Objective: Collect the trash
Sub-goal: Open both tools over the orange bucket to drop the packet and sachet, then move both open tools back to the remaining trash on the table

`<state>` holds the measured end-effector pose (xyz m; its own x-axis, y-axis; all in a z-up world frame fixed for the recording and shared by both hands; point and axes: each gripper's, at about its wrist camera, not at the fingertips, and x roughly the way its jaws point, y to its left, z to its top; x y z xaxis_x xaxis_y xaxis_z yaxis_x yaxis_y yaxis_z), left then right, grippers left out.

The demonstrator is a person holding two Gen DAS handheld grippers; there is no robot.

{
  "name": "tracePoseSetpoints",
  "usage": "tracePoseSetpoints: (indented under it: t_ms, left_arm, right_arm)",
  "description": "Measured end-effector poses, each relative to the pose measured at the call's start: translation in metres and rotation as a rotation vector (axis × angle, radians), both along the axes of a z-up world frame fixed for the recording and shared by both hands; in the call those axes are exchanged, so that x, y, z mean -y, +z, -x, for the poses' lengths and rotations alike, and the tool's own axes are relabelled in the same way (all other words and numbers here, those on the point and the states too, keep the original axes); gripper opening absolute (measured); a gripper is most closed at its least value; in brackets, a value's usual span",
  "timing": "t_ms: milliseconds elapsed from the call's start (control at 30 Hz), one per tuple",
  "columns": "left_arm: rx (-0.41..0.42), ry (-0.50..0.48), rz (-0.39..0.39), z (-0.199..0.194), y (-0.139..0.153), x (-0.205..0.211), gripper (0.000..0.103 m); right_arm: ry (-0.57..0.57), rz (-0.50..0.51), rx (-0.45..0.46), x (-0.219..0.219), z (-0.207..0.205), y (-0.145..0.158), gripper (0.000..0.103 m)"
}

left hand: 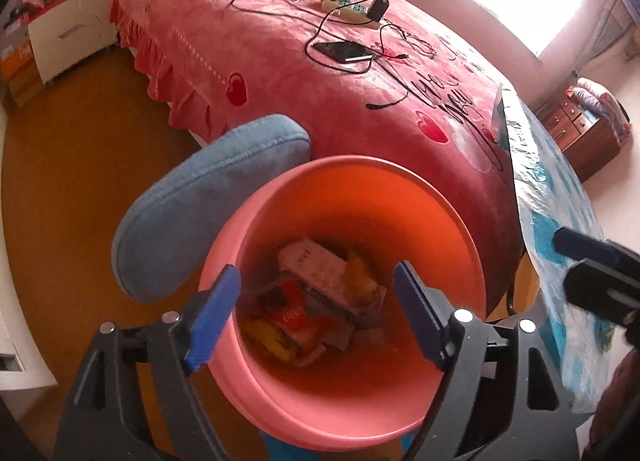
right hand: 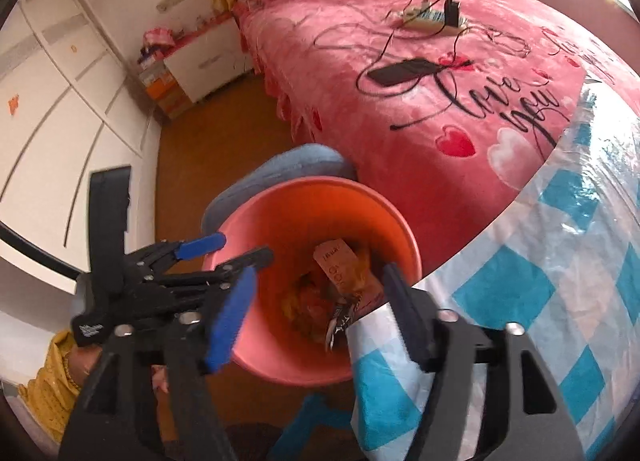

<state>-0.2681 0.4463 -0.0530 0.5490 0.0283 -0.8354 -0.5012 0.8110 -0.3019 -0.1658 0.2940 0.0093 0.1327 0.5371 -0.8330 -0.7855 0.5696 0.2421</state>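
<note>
Left gripper jaws apart, empty, pink trash bin below and between them, wrappers at its bottom, right gripper jaws apart, empty, bin ahead, blue-checked tablecloth under right jaw

The left gripper hangs over a pink bin, its blue-padded jaws spread wide with nothing between them. Down in the bin lies a heap of crumpled wrappers, white, yellow and red. A blue cushion presses against the bin's far left rim. Behind stands a bed in a pink cover, carrying a phone and a power strip with cables. At the right edge the right gripper shows over a blue-checked bench.
</note>
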Motion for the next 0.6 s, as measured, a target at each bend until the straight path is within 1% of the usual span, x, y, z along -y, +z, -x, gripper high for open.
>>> tracePoseSetpoints:
  t_ms: [33, 133, 233, 333, 433, 600]
  left_arm:
    - [0.001, -0.002, -0.005, -0.001, 0.002, 0.001, 0.08]
    - [0.009, -0.01, -0.014, -0.003, 0.007, 0.005, 0.081]
    - [0.019, -0.025, -0.025, -0.007, 0.014, 0.011, 0.081]
    - [0.027, -0.042, -0.044, -0.01, 0.02, 0.018, 0.081]
    - [0.04, -0.065, -0.055, -0.016, 0.028, 0.028, 0.081]
    - [0.056, -0.097, -0.083, -0.025, 0.039, 0.043, 0.081]
  right_arm:
    - [-0.007, -0.007, 0.008, 0.003, -0.001, 0.003, 0.069]
    - [-0.034, -0.029, 0.049, 0.013, -0.003, 0.014, 0.077]
    - [-0.066, -0.052, 0.084, 0.028, -0.006, 0.024, 0.08]
    - [-0.098, -0.065, 0.093, 0.041, -0.01, 0.029, 0.083]
    - [-0.131, -0.075, 0.109, 0.056, -0.012, 0.031, 0.083]
    - [-0.177, -0.091, 0.09, 0.08, -0.016, 0.029, 0.086]
